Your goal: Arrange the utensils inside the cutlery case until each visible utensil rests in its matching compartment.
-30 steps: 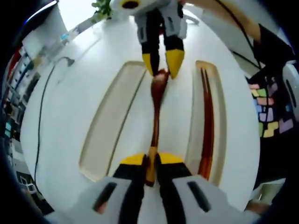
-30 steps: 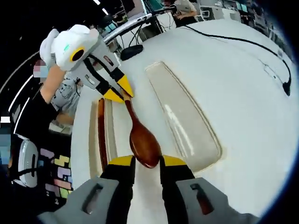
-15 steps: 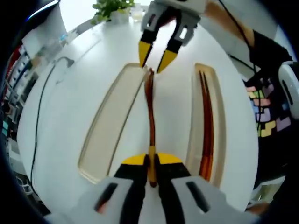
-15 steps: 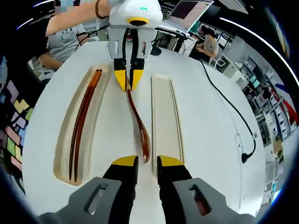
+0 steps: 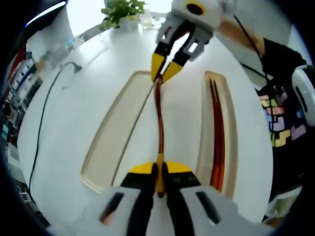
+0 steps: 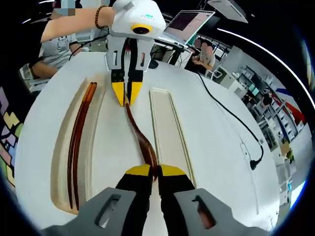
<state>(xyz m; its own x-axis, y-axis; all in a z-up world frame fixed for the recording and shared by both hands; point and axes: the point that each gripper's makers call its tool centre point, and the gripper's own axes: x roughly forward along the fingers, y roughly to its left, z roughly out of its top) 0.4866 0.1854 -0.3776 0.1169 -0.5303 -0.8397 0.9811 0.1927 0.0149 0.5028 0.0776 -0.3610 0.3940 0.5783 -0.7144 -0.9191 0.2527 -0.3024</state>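
The left tool (image 5: 158, 169), jaws narrowed onto the handle end of a wooden spoon (image 5: 159, 123), and the right tool (image 6: 150, 173), closed on the spoon's bowl end, hold the utensil between them above the strip of white desk (image 5: 74, 113) separating two recessed compartments. In the left gripper view, the right tool reaches in from the top and meets the spoon's far tip, just beside the near edge of the wide empty compartment (image 5: 115, 132). A pair of dark chopsticks (image 5: 217, 132) already lies in the narrow compartment (image 5: 231, 147) on the other side.

The step in hand appears to be carrying the spoon to its slot. The next move likely calls for both tools to shift it sideways over the empty compartment, lower it level, then let go together so it settles flat.
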